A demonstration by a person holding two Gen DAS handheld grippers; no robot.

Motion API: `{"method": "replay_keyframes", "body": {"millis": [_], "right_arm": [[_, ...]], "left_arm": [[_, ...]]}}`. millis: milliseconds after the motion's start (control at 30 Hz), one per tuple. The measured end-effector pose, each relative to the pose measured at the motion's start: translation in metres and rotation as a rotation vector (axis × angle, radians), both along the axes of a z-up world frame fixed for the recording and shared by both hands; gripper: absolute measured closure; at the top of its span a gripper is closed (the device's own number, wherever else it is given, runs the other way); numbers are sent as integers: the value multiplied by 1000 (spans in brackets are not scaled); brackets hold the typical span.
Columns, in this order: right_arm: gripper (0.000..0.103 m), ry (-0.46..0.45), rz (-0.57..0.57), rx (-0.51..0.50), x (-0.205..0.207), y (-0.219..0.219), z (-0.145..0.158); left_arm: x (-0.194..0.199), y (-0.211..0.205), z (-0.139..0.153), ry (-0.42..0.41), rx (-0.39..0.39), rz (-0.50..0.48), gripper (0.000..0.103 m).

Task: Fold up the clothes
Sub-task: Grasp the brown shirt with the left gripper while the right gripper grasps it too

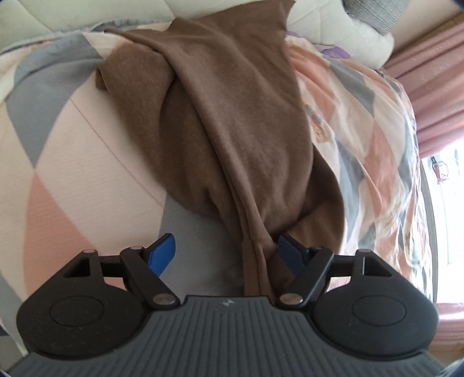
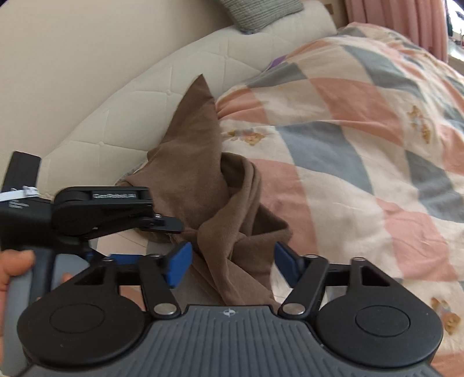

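A brown garment lies bunched and twisted on a patchwork quilt of pink, grey and cream. In the left wrist view a narrow strip of it runs down between the blue fingers of my left gripper, close against the right finger; the jaws stand wide open. In the right wrist view the same garment rises to a point by the headboard, and a fold of it lies between the fingers of my right gripper, which is open too. My left gripper shows side-on at the left, held by a person's hand.
The quilt covers a rumpled bed. A cream padded headboard runs behind the garment, with a grey pillow on top. Pink curtains and a bright window lie to the right.
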State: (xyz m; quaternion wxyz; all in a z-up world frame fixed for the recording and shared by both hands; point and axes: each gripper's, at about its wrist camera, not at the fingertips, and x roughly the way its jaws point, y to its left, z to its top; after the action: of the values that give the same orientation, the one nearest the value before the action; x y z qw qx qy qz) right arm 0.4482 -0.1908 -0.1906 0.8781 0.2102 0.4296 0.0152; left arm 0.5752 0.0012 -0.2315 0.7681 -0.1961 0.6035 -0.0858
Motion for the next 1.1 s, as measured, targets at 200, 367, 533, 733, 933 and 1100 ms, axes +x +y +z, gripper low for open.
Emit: {"method": "replay_keyframes", "body": {"millis": [200,367,533,733,933,1100], "right_arm": [[38,14,21,40,30,-5,-29],[90,43,-1,163,45,-16,-55],[97,-8,-106,242,21,-50,-40],[98,-109,-258,371,-41,-109,-2],[98,-267,-335,446,-100,-134,54],[98,-484,-487,408,-173,-181,121]], "left_arm": [[13,-3,-23,12,-49,56,30],[18,-11,-27,-3,-81,15,78],[3,7,-6,-67,-122,-20,97],[-31,54,54,-200,-99,-65,98],[-79,90,127,-318,-86,-123,98],[-119,112,185,-413,-105,-132,98]]}}
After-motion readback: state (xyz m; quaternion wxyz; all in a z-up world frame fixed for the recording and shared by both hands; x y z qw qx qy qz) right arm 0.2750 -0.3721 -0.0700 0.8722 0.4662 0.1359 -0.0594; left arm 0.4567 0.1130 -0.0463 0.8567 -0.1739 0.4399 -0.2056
